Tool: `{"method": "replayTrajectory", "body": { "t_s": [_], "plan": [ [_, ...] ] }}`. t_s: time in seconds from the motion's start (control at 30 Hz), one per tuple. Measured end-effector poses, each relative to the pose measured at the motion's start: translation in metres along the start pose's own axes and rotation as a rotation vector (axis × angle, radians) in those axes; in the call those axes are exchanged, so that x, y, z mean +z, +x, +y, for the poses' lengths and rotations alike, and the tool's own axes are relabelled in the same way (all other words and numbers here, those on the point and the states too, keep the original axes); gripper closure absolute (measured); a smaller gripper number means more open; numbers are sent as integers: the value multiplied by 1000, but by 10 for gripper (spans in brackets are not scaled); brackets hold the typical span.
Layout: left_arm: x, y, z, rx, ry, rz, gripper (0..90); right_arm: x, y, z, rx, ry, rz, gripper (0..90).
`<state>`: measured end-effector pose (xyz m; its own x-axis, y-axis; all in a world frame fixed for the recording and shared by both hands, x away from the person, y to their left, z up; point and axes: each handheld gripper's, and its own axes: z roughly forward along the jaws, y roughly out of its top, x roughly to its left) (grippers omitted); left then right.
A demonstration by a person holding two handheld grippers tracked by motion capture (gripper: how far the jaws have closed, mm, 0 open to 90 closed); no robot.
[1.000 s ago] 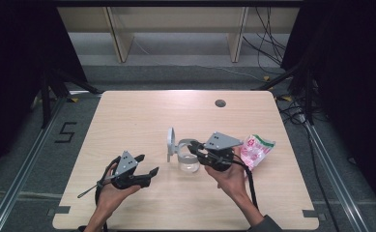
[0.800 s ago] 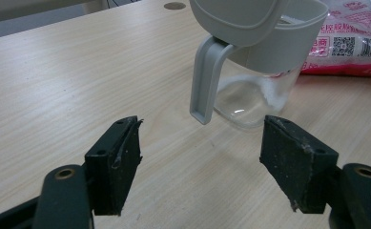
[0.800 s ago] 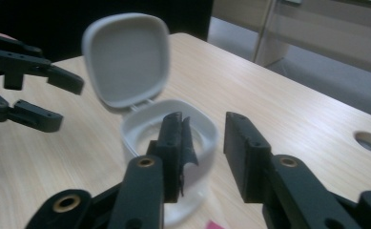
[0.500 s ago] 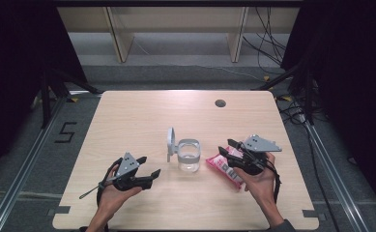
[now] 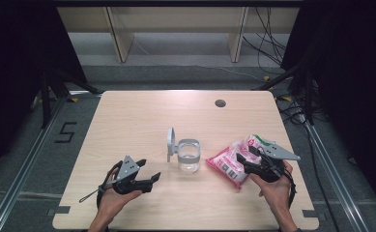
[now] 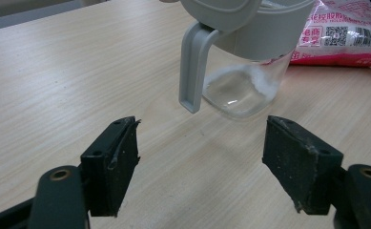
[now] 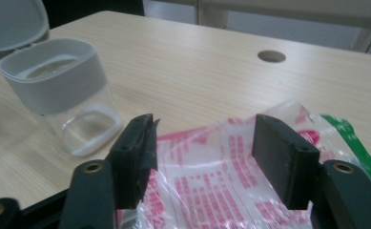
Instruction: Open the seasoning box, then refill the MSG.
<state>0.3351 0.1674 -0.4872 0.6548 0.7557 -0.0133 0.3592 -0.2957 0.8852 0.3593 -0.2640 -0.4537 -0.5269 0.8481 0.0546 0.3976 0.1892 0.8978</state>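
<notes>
A: Where's the bag [image 5: 230, 163]?
B: Flat on the bench [image 5: 142, 116], right of the jar [image 5: 188, 155]. The right tool [image 5: 246, 162] sits over it, jaws just opening, nothing pinched.
A: The left tool [image 5: 148, 174]?
B: Spread, empty, facing the jar.

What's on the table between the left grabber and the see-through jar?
Nothing. In the left gripper view, bare wood runs from the open left gripper to the jar. The high view shows the same bare stretch of table.
</notes>
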Motion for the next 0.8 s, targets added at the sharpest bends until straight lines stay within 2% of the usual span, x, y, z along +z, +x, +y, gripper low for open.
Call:
{"method": "replayTrajectory", "body": {
  "t_s": [0.03,0.07,0.13,0.17,0.23,0.27,0.3,0.33,0.37,0.4,0.43,0.47,0.5,0.53,0.57,0.6,0.63,0.67,0.7,0.73,0.77,0.8],
  "plan": [
    [1,-3,0,-24,-17,-4,259,-1,1,-1,42,12,1,379],
    [0,-3,-1,-20,-14,-5,255,-2,-1,-3,32,11,-12,372],
    [-1,-3,-2,-12,-6,-4,247,-3,-5,-6,49,8,-16,360],
    [0,-3,-2,-16,-11,-6,246,-5,-4,-7,75,29,-19,352],
    [-1,-2,-3,-4,-3,-9,244,-5,-8,-10,87,27,-18,345],
    [-2,-2,-3,-5,-6,-8,244,-5,-11,-12,81,12,-15,338],
    [-2,-3,-3,-12,-10,-10,244,-6,-13,-13,73,22,-21,329],
    [-2,-3,-3,-12,-10,-10,244,-7,-13,-13,85,39,-43,319],
    [-3,-3,-3,-16,-10,-3,243,-8,-12,-15,122,35,-36,303],
    [-3,-2,-3,-14,-12,-6,243,-8,-14,-15,105,28,-37,289],
    [-3,-2,-3,-20,-16,-8,244,-7,-15,-17,108,46,-54,280],
    [-2,-3,-3,-33,-27,-8,243,-8,-17,-18,86,44,-63,278],
    [-4,-2,-3,-16,-17,-7,243,-7,-15,-19,125,53,-62,278],
    [-4,-2,-3,-16,-17,-7,243,-7,-15,-19,125,53,-62,278],
    [-4,-3,-2,-18,-16,-3,243,-7,-20,-22,103,50,-61,272],
    [-4,-3,-3,-18,-19,-9,243,-8,-20,-22,116,52,-44,264],
    [-4,-3,-3,-19,-15,-4,243,-8,-22,-23,120,56,-53,260],
    [-4,-3,-3,-19,-17,-8,242,-8,-20,-24,145,45,-61,260],
    [-3,-4,-3,-25,-22,-10,243,-11,-22,-25,136,81,-62,260],
    [-3,-4,-4,-24,-20,-12,243,-10,-26,-26,115,65,-50,259],
    [-3,-4,-4,-25,-21,-13,243,-10,-28,-27,100,62,-77,255],
    [-3,-4,-4,-23,-20,-15,243,-11,-28,-28,105,59,-85,243]
  ]
}}
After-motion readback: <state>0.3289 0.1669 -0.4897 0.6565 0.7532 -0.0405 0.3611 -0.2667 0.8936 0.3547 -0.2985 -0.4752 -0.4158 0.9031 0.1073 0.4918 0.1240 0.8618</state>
